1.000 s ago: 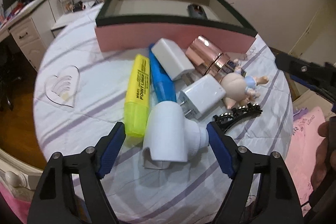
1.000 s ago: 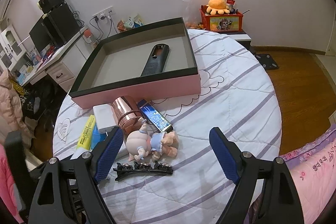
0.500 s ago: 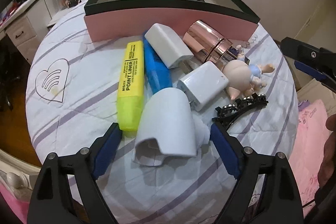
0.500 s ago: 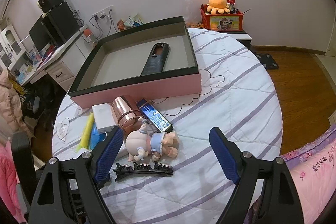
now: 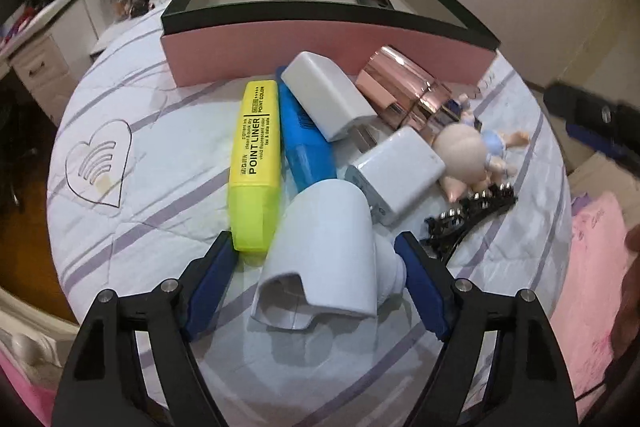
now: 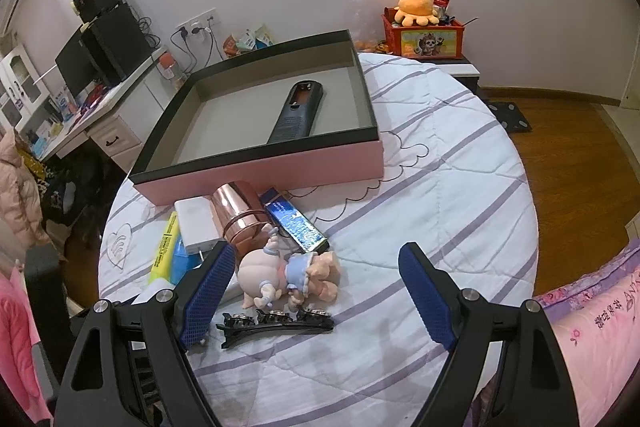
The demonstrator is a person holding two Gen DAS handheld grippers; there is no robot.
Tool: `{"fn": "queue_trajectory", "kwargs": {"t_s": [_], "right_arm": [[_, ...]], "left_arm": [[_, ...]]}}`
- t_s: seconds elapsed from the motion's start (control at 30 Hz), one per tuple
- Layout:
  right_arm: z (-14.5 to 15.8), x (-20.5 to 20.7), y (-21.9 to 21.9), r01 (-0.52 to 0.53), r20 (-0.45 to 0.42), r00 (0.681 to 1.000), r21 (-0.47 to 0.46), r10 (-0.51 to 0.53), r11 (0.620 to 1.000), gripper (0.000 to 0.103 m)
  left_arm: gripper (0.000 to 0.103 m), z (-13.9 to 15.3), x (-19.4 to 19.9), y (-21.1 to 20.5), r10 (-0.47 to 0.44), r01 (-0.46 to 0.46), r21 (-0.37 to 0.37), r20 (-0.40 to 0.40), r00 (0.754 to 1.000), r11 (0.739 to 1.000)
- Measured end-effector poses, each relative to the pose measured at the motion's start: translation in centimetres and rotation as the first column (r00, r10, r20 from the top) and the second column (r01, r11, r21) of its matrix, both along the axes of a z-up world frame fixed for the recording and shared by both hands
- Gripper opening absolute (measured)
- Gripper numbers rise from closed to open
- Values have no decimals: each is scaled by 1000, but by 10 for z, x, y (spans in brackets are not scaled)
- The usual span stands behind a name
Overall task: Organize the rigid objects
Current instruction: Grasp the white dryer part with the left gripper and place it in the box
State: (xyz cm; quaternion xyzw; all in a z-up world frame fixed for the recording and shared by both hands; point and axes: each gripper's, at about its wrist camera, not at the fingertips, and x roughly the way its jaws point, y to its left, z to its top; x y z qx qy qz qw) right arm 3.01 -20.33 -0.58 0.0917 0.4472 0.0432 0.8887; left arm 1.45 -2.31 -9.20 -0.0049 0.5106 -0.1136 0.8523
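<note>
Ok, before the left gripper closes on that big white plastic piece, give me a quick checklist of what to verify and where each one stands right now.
1. Left gripper open wide enough: ok, its jaws stand apart on either side of the white plastic piece.
2. Piece centred between the fingers: ok, roughly; its narrow end sits close to the right-hand finger.
3. Neighbours out of the pinch: not ok, the yellow highlighter tip lies right by the left-hand finger, and the black hair clip by the other.
4. Pads touching the piece: cannot tell.
5. Room in the pink box: ok, only a dark remote inside.
6. Right gripper out of the way: ok, open, over the doll.
</note>
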Motion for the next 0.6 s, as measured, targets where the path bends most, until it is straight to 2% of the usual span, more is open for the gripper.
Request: {"fn": "queue_trajectory", "kwargs": {"t_s": [0.1, 0.13, 0.17, 0.23, 0.6], "right_arm": [[1, 0, -2, 7, 2, 1000, 2, -7, 1000, 85], [1, -1, -2, 6, 3, 1000, 3, -6, 1000, 85], [1, -1, -1, 4, 3, 1000, 2, -4, 1000, 85], [1, -1, 0, 2, 3, 1000, 1, -2, 1000, 85], [0, -2, 4, -1, 4, 1000, 4, 1, 1000, 85]], "left_arm": [[79, 1, -4, 1, -19, 19, -4, 0, 1000, 1000], [66, 2, -5, 3, -21, 21, -15, -5, 1000, 1000], [62, 4, -7, 4, -21, 20, -18, -3, 1000, 1000], [61, 6, -8, 10, -18, 17, -51, -18, 1000, 999], [60, 15, -7, 10, -43, 43, -102, -2, 999, 994]]}}
